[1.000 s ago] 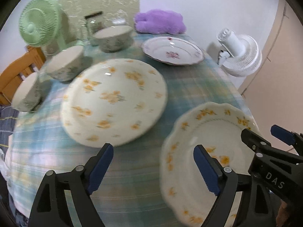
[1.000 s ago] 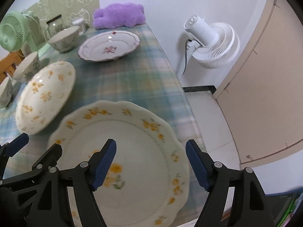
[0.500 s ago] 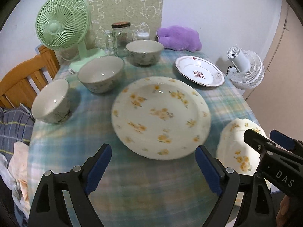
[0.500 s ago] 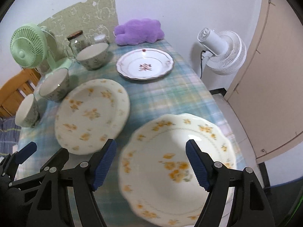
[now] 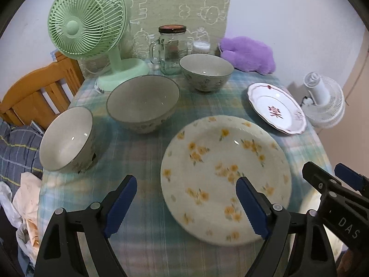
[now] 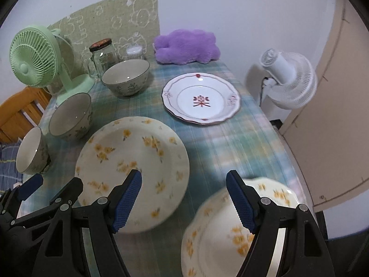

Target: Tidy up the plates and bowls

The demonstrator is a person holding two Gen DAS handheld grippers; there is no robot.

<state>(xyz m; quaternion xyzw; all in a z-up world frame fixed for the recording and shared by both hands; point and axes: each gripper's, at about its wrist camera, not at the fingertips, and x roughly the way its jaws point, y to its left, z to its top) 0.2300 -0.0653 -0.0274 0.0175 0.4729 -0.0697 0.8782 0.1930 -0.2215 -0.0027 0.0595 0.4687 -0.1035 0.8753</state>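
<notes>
While both grippers hang over the near edge of the checked table (image 5: pixel 147 235), the crockery lies spread ahead of them.

Surroundings: a green fan (image 5: pixel 87 20), a glass jar (image 5: pixel 171 50) and a purple plush (image 5: pixel 249 54) line the far edge, behind the bowls; nothing stands between the fingers and the dishes.

Bowls: three, small bowl (image 5: pixel 66 138), middle bowl (image 5: pixel 143 106), far bowl (image 5: pixel 206 71), in a row on the left.

Plates: yellow-flowered plate (image 5: pixel 221 166) in the middle, red-marked plate (image 6: pixel 200 99) beyond it.

Right view only: a scalloped plate (image 6: pixel 219 226) at the near right corner, and the white floor fan (image 6: pixel 288 78) in full.

Left gripper (image 5: pixel 186 205): jaws wide apart, empty; its right finger overlaps the flowered plate's near rim in the picture.

Right gripper (image 6: pixel 184 204): jaws wide apart, empty, straddling the gap between the flowered and scalloped plates.
</notes>
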